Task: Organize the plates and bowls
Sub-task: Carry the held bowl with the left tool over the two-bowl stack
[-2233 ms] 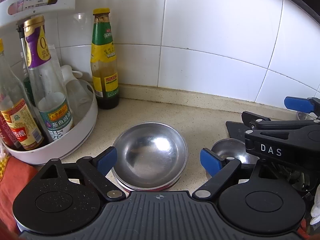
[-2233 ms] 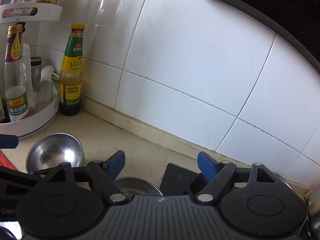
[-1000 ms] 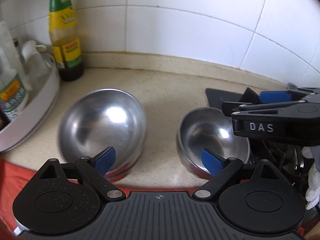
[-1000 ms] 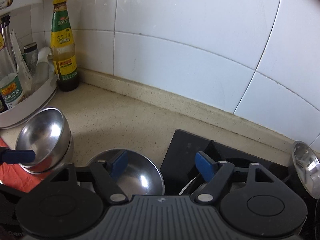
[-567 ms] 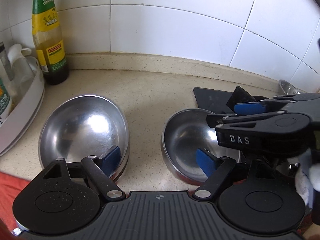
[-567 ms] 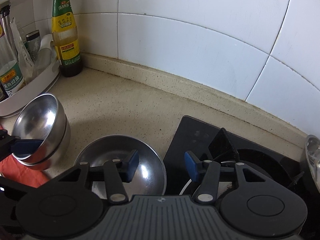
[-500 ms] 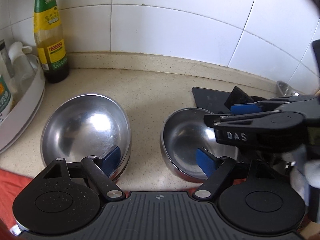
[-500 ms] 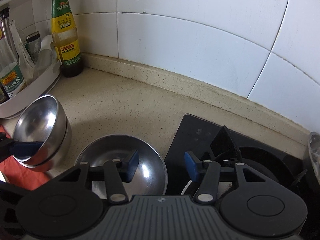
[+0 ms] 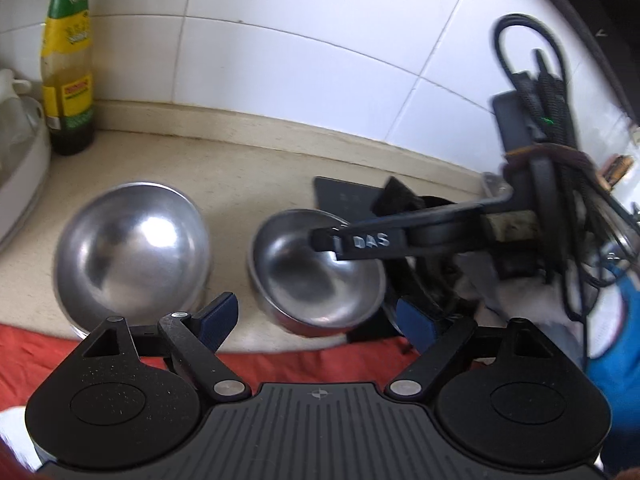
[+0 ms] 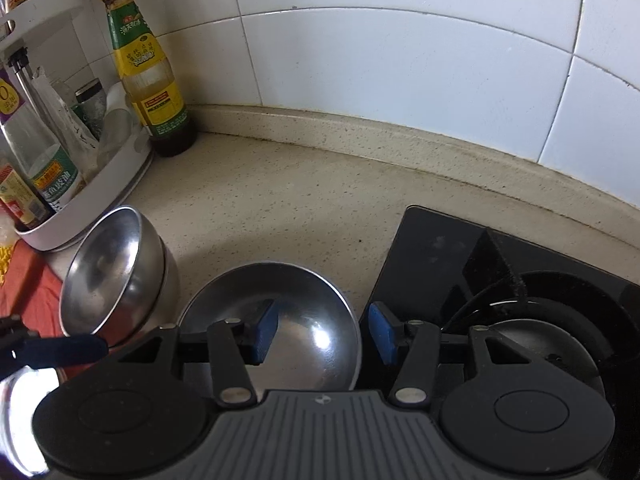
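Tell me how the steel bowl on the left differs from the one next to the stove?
The left bowl sits nested on at least one other bowl and tilts; the bowl by the stove stands alone and level on the counter. The right claw straddles the single bowl's rim, one finger inside and one outside, without gripping; no claw touches the left bowl, though the left claw is nearby. Both are shiny, empty steel.
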Motion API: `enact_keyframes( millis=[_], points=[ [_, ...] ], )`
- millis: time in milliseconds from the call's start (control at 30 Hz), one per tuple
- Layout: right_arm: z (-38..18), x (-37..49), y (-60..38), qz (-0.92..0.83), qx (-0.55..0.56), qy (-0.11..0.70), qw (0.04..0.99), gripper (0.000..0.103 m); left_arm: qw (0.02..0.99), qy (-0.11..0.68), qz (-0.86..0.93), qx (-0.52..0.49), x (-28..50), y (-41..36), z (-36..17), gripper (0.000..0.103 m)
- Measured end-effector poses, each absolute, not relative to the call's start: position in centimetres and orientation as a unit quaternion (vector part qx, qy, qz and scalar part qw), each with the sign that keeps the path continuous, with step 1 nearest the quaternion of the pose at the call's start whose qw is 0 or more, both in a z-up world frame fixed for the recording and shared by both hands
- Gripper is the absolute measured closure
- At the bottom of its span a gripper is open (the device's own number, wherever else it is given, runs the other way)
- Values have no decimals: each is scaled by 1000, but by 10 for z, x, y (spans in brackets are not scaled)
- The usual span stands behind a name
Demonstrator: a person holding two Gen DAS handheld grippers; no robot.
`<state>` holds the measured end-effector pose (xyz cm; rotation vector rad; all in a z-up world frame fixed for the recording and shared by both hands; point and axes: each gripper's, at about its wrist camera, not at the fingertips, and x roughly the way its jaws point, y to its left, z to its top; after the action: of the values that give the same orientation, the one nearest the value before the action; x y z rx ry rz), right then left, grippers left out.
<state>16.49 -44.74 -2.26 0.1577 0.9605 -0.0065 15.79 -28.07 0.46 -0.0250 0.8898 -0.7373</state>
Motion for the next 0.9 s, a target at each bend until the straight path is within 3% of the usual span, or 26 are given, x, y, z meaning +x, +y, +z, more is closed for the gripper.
enact_keyframes(
  millis=[400, 533, 600, 733, 900],
  points=[
    [-36, 175, -461, 58, 145, 494, 855, 51, 824, 466, -322, -21, 185, -307, -31, 12],
    [-41, 176, -459, 60, 141, 501, 852, 54, 825, 475, -305, -29, 193, -310, -41, 18],
    [-41, 178, -457, 63, 150, 503, 849, 51, 825, 481, -296, -24, 196, -309, -46, 26],
    [-39, 174, -454, 69, 163, 506, 844, 52, 823, 487, -293, -19, 197, -301, -49, 29],
    [-33, 154, -445, 95, 174, 516, 834, 52, 811, 496, -311, 2, 183, -281, -45, 26]
  ],
)
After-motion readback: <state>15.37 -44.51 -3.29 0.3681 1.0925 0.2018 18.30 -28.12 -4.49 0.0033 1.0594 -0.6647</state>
